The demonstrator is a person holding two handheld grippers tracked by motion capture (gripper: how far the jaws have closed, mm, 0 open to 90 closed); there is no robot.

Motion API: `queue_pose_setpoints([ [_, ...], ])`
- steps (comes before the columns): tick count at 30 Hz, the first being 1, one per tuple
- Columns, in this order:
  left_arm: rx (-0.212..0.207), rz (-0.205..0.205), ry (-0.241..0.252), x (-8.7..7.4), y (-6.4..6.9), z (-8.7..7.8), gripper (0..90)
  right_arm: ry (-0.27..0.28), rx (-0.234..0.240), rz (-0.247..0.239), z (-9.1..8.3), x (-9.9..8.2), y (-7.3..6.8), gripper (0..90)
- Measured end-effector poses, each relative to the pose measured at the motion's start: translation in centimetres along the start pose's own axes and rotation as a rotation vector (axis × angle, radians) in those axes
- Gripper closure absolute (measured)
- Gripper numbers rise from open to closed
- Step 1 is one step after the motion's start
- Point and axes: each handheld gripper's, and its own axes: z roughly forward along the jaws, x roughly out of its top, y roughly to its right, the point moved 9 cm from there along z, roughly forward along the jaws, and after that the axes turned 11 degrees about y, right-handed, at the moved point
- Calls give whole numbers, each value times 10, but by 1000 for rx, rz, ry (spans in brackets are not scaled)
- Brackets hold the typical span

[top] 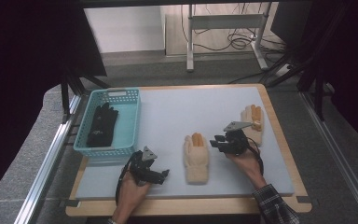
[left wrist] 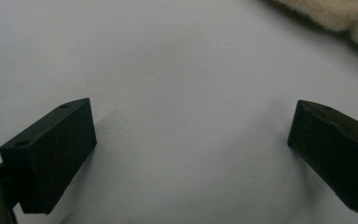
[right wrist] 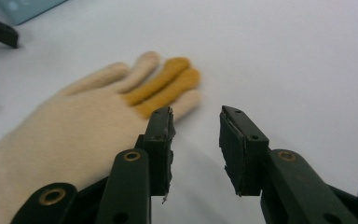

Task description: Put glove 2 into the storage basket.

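Cream glove (right wrist: pixel 74 126) lies just beside the right gripper (right wrist: pixel 196 140), parted, gripping nothing.

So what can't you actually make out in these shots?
- The far cream glove, high view: its cuff end is hidden behind the right hand-held gripper.
- The black gloves in the blue basket, high view: too dark to count or tell apart.
- The near cream glove, left gripper view: cut off by the top edge, and blurred.
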Motion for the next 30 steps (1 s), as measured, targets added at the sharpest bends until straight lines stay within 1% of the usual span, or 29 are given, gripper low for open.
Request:
queue_pose_setpoints([
  [2,0,0,0,0,0,0,11,6,-20,8,-4,-1,9,641],
  [3,0,0,0,0,0,0,11,6,-20,8,-4,-1,9,641],
  [4,0,0,0,0,0,0,11,7,-32,13,-7,-1,14,648],
  [5,0,0,0,0,0,0,11,7,-56,20,-13,-2,26,686],
  [6,-1,2,-3,0,0,0,11,6,-63,23,-15,-2,30,699],
  [9,-1,2,-3,0,0,0,11,2,-106,32,-25,-4,49,734],
  [13,-1,2,-3,0,0,0,11,9,-171,53,-41,-4,77,746],
  [17,-1,2,-3,0,0,0,11,29,-241,60,-58,0,105,743],
  [19,-1,2,-4,0,0,0,11,30,-286,55,-66,1,123,723],
  [20,-1,2,-4,0,0,0,11,29,-300,53,-68,1,128,715],
  [22,-2,1,-4,0,0,0,11,28,-327,66,-72,1,142,687],
  [23,-2,1,-4,0,0,0,11,28,-327,66,-72,1,142,687],
  [24,-1,2,-4,0,0,0,11,29,-334,76,-73,0,146,666],
  [25,-1,2,-4,0,0,0,11,20,-344,75,-73,-4,156,581],
  [26,-2,2,-4,0,0,0,11,14,-344,77,-72,-6,157,541],
  [28,-1,1,-4,0,0,0,11,-5,-344,82,-67,-13,162,477],
  [30,-1,1,-4,0,0,0,11,-12,-353,87,-63,-20,167,445],
])
